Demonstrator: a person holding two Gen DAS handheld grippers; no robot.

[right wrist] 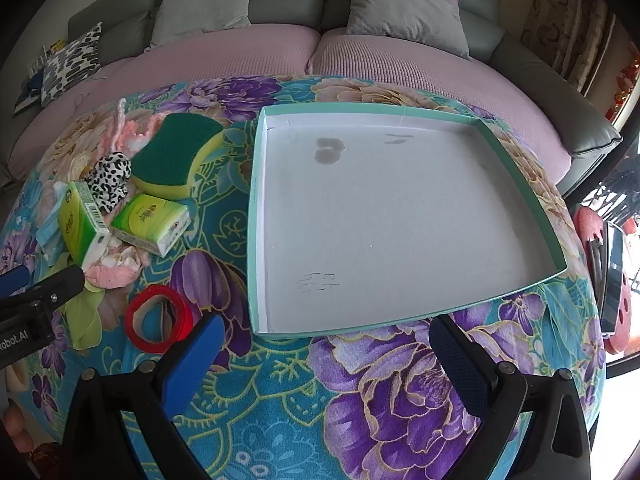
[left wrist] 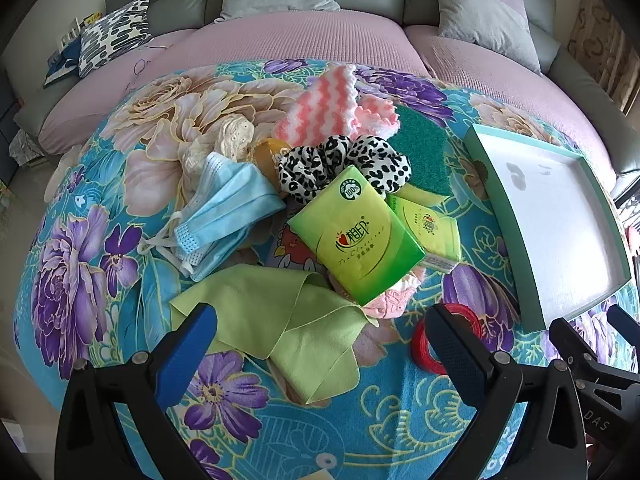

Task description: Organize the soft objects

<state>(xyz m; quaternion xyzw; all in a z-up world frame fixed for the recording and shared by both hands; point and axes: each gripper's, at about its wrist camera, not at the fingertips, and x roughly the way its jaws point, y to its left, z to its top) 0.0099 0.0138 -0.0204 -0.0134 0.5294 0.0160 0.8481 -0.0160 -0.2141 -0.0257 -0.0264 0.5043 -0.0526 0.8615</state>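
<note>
Both the left gripper (left wrist: pixel 320 340) and right gripper (right wrist: pixel 326 344) hang with jaws apart, gripping nothing, while the soft objects sit heaped left of the empty tray (right wrist: pixel 256 200). The large tissue pack (left wrist: pixel 356 236) leans on the pile (long axis running diagonally away toward the sofa), so a careless pinch could topple it or drag the green cloth (left wrist: pixel 280 320) along

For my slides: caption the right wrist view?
Open right gripper faces an empty white shallow cardboard tray on a floral cloth.
</note>
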